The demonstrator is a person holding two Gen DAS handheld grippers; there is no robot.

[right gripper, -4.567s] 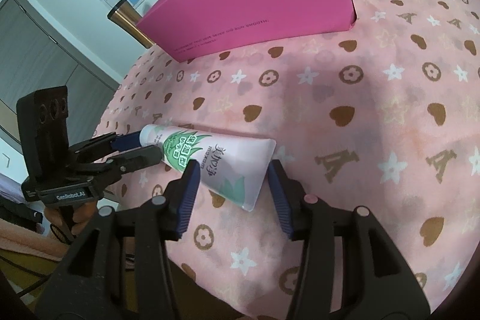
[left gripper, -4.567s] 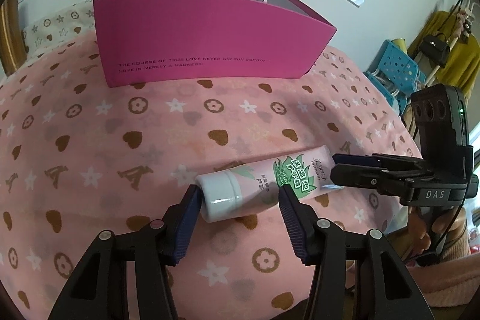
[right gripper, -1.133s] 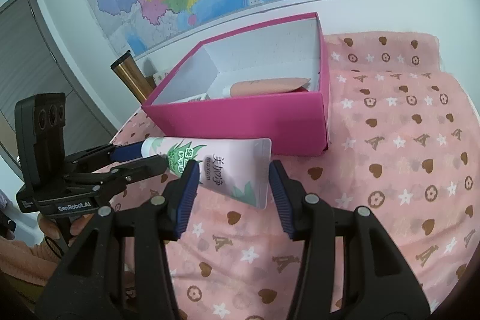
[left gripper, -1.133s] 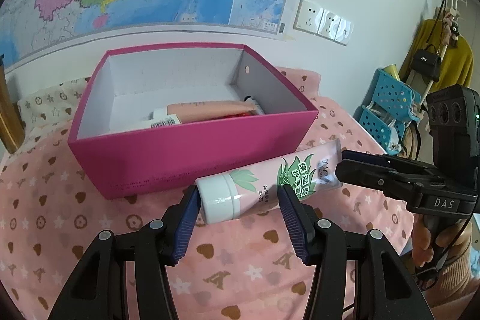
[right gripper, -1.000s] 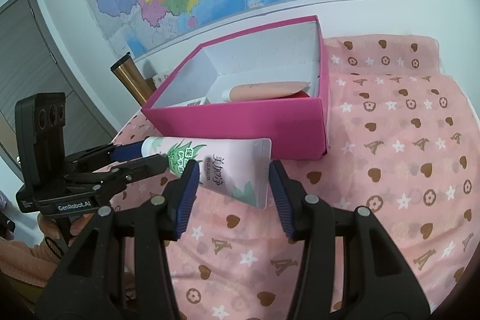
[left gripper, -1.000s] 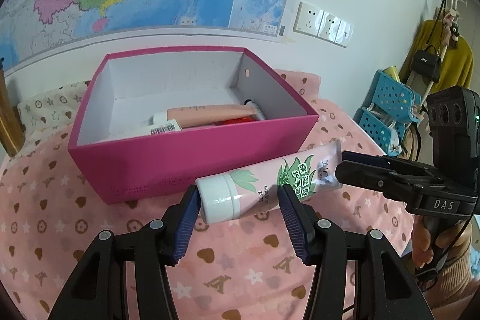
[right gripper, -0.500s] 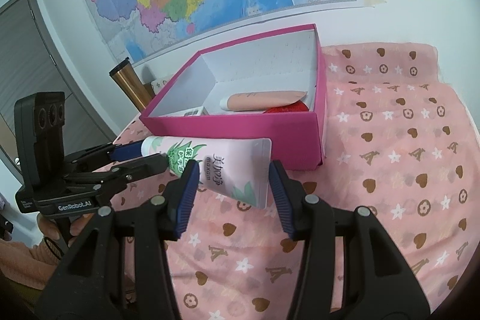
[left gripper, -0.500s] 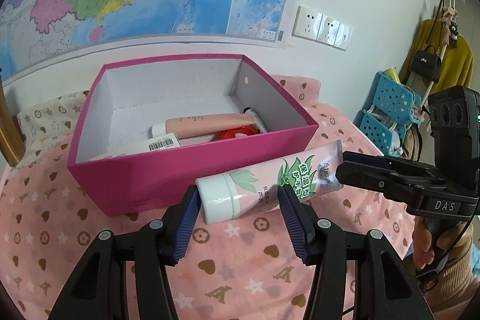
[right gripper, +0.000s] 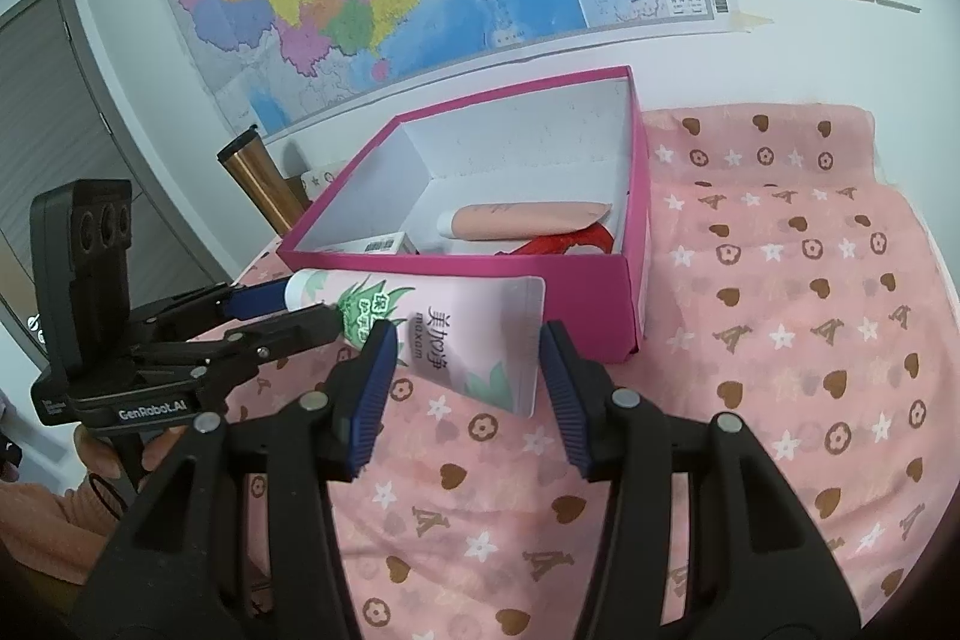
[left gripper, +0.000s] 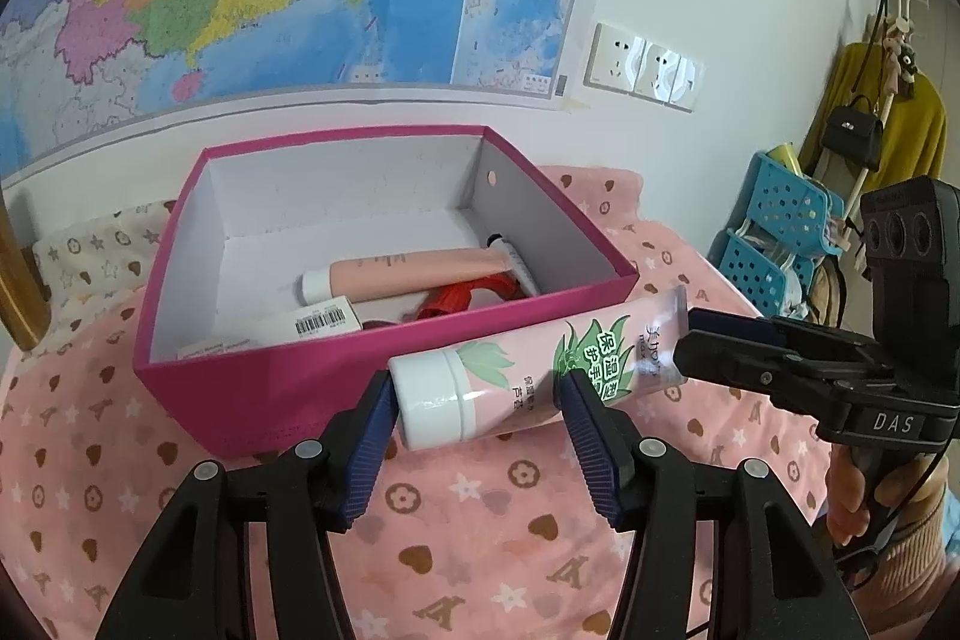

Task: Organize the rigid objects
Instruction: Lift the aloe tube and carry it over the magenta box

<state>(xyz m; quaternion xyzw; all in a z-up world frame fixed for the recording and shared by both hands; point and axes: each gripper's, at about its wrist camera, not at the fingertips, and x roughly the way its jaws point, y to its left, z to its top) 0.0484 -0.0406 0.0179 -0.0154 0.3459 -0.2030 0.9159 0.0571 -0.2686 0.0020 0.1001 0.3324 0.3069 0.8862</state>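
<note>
Both grippers, left gripper and right gripper, hold the hand-cream tube short of the pink box, which apparently holds several items already.

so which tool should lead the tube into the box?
Probably left: it grips the hand cream tube by the cap end, right beside the pink box front wall. Right holds the flat crimped tail.

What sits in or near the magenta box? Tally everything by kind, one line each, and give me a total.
Tubes: 2, the pink aloe tube and the peach tube
Barcoded white carton: 1
Red item: 1
White item with a dark tip, mostly hidden: 1
Magenta box: 1
Total: 6
</note>
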